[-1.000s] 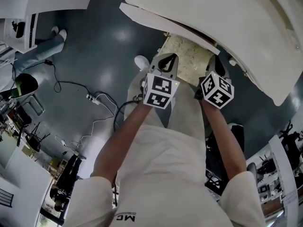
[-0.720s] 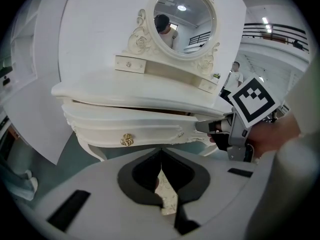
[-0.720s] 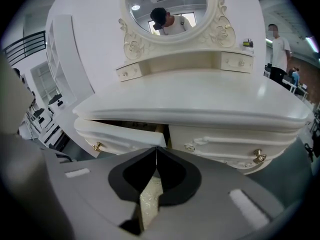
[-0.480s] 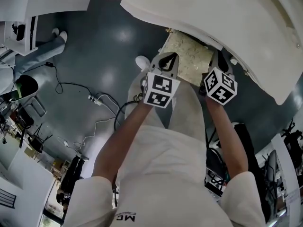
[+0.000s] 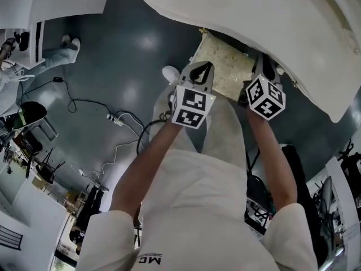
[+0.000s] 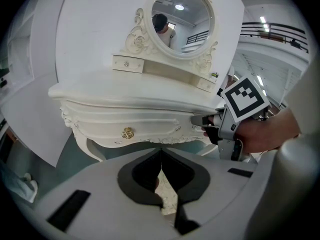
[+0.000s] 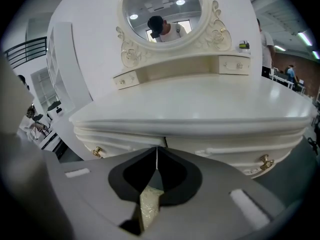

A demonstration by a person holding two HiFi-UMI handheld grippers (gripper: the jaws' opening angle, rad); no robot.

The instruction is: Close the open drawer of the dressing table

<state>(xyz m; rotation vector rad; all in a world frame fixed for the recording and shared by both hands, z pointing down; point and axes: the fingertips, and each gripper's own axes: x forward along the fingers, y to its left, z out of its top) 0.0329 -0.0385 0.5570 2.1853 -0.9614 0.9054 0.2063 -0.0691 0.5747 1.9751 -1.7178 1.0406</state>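
Across the far side of the head view, white dressing table point(image 5: 254, 16) with carved front and broad curved top, over a dark grey floor point(image 5: 124, 55) with black and white cables point(image 5: 121, 120) trailing at left. At centre, open drawer point(image 5: 223, 66), drawn out from under the tabletop toward the person, patterned interior exposed between the two grippers. Over the drawer's near left part, left gripper point(image 5: 203, 72), white-bodied with dark pads and a black-and-white marker cube point(image 5: 192, 107); jaws closed tip to tip, nothing held, a strip of cream patterned drawer lining point(image 6: 167, 201) visible beneath the tips in the left gripper view. At the drawer's right side and slightly farther, right gripper point(image 5: 264, 66), of the same build; jaws likewise fully together and empty, the same lining showing below them in the right gripper view. In the left gripper view, right gripper's tip close against the right end of the table's front; actual contact not discernible. On that front, left of the gripper, small gold knob point(image 6: 127, 132) above a scalloped carved edge. At the far back of the tabletop, round mirror in an ornate cream frame point(image 6: 181, 15), flanked by two small drawers. In the right gripper view, two curved drawer fronts just beyond the jaws, a seam between them.
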